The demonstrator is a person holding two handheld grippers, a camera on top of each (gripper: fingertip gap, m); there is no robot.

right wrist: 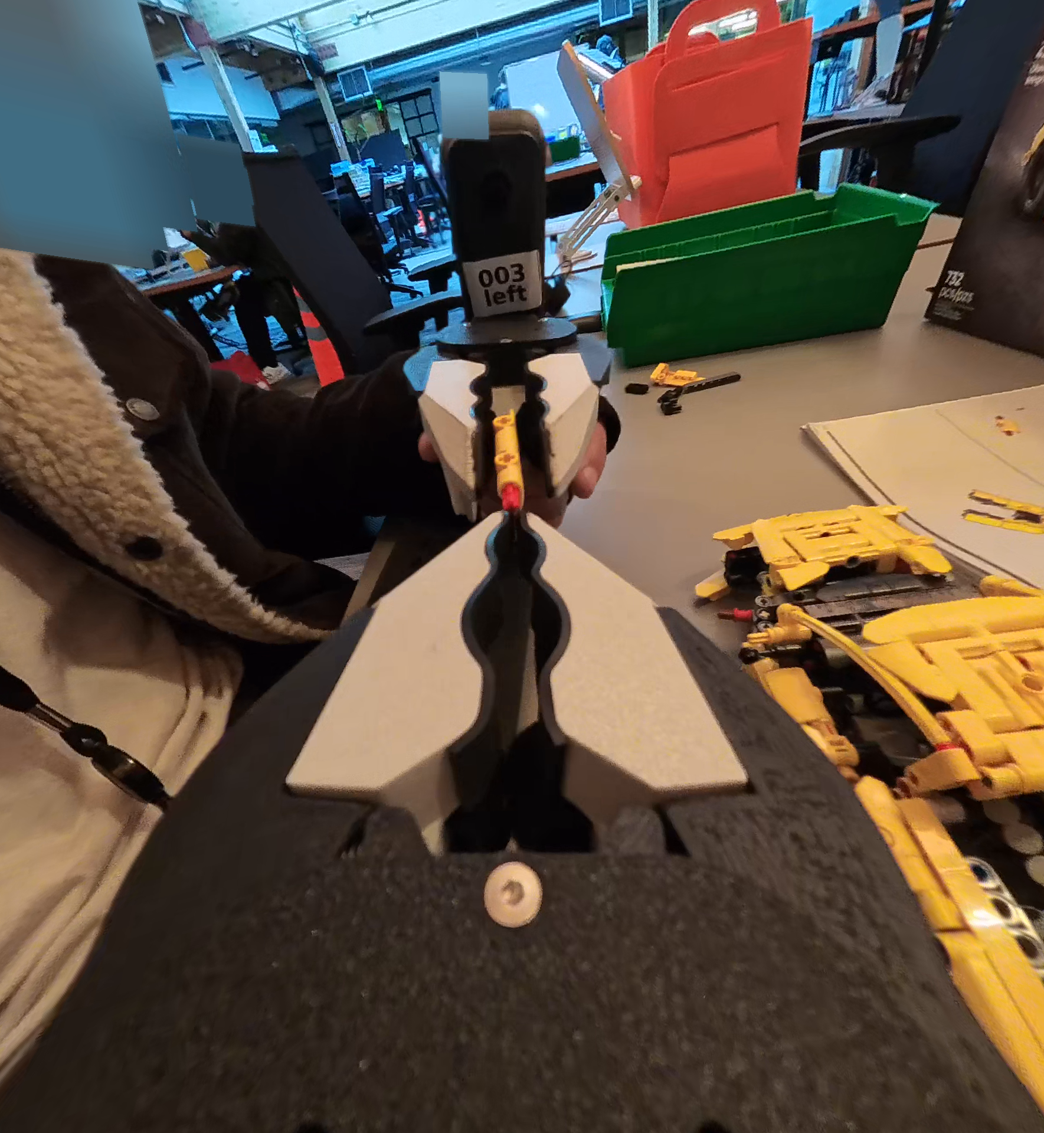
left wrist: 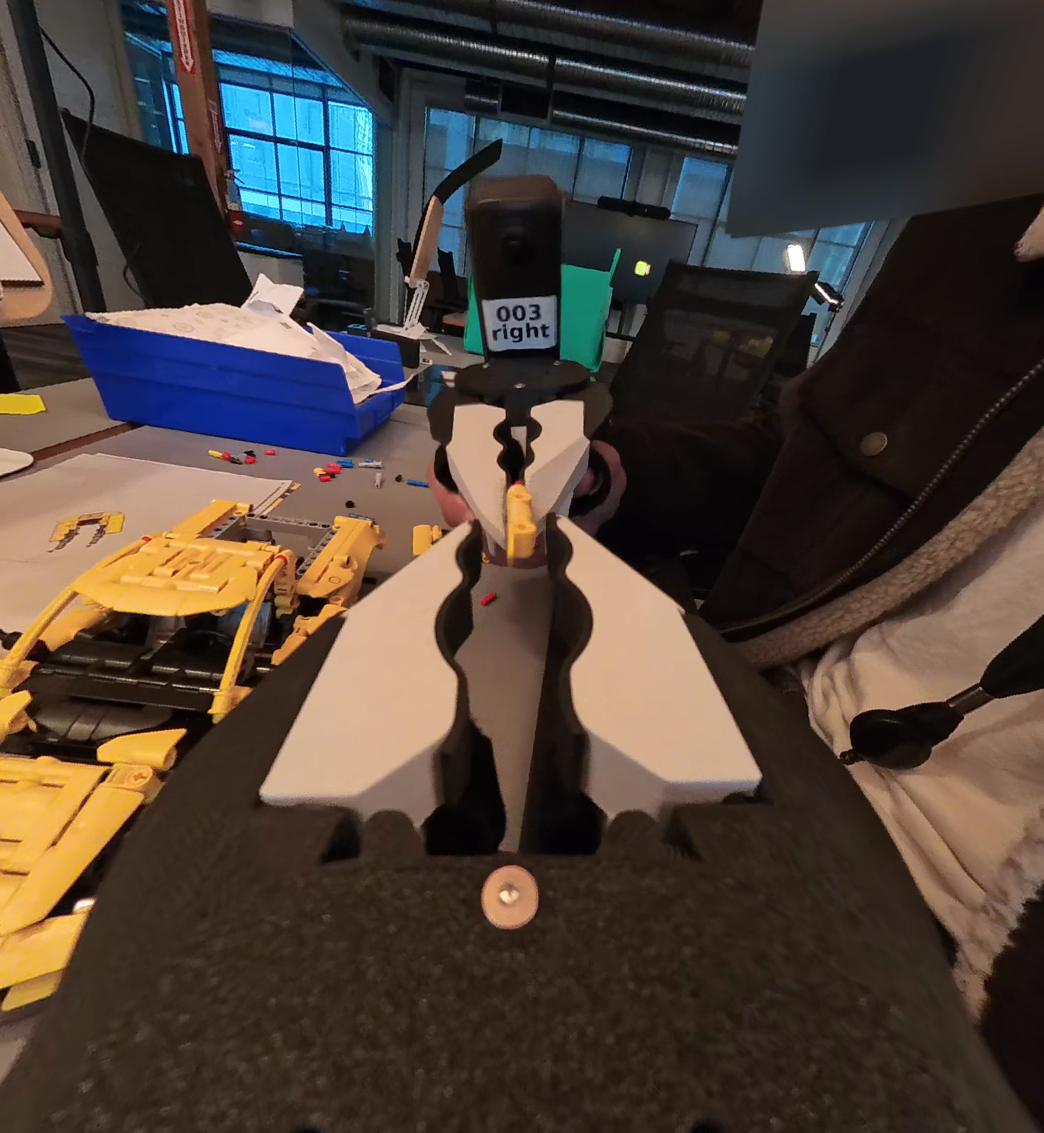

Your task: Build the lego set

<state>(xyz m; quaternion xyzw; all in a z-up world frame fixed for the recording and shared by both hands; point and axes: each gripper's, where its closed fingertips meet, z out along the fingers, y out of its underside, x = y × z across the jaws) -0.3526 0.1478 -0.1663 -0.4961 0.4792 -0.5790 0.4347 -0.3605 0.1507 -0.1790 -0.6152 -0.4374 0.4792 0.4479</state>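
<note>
1. Two grippers are held tip to tip above the table [right wrist: 691, 460] edge, in front of a person in a fleece-lined jacket [left wrist: 911, 466].
2. The right gripper [right wrist: 510, 518] has its tongs pressed together on a red pin [right wrist: 510, 495].
3. The pin is seated in the near end of a short yellow beam [right wrist: 505, 453], which is carried in the air and points away from the right gripper.
4. The left gripper [left wrist: 514, 532] has its tongs apart. The beam is seen between them, with a gap showing on each side in the left wrist view.
5. The partly built yellow car [left wrist: 139, 588] is set on the table, beside the grippers and on the manual [right wrist: 967, 447], which is spread open.
6. Small loose parts [left wrist: 329, 471] are scattered beyond the car, and one red piece [left wrist: 487, 599] is seen on the table below the left tongs.
7. A blue bin [left wrist: 219, 380] filled with crumpled bags is placed behind the parts.
8. A green bin [right wrist: 752, 288], a red bag [right wrist: 715, 122] and the set's box [right wrist: 1022, 214] are seen at the far side in the right wrist view.
</note>
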